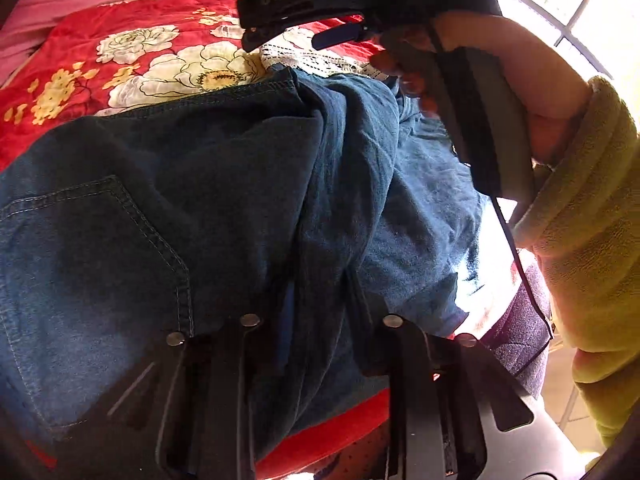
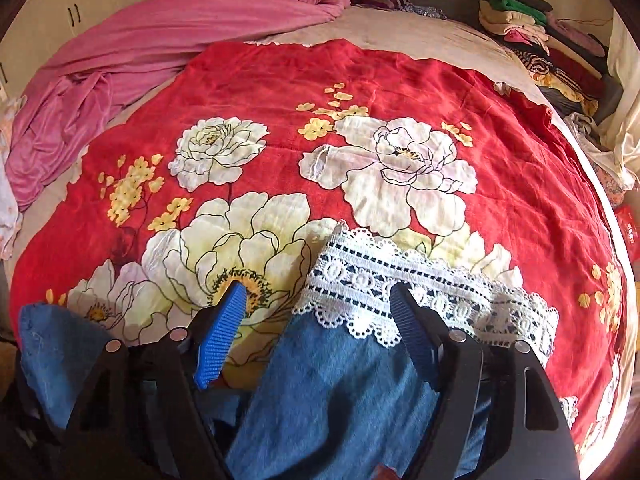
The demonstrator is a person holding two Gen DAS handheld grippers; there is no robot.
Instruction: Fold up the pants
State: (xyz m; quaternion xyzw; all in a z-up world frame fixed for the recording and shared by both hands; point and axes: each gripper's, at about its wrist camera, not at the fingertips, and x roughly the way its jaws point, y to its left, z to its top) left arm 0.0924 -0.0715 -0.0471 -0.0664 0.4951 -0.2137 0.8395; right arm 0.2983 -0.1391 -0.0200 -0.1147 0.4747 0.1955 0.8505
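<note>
Blue denim pants [image 1: 224,168] with a back pocket lie on a red floral blanket [image 1: 132,28] and fill the left wrist view. My left gripper [image 1: 320,296] is low in that view, shut on a raised fold of the denim. One pant leg [image 2: 340,392] ends in a white lace hem [image 2: 400,280]. My right gripper [image 2: 316,292] is open just above that hem, its blue pads [image 2: 220,336] on either side of the leg and not touching it. The right gripper [image 1: 304,30] also shows at the top of the left wrist view, held by a hand [image 1: 500,64].
The red floral blanket [image 2: 400,88] covers most of the bed. A pink sheet [image 2: 140,52] is bunched at the back left. A pile of folded clothes [image 2: 540,36] sits at the back right. A yellow-green sleeve [image 1: 580,220] is at the right.
</note>
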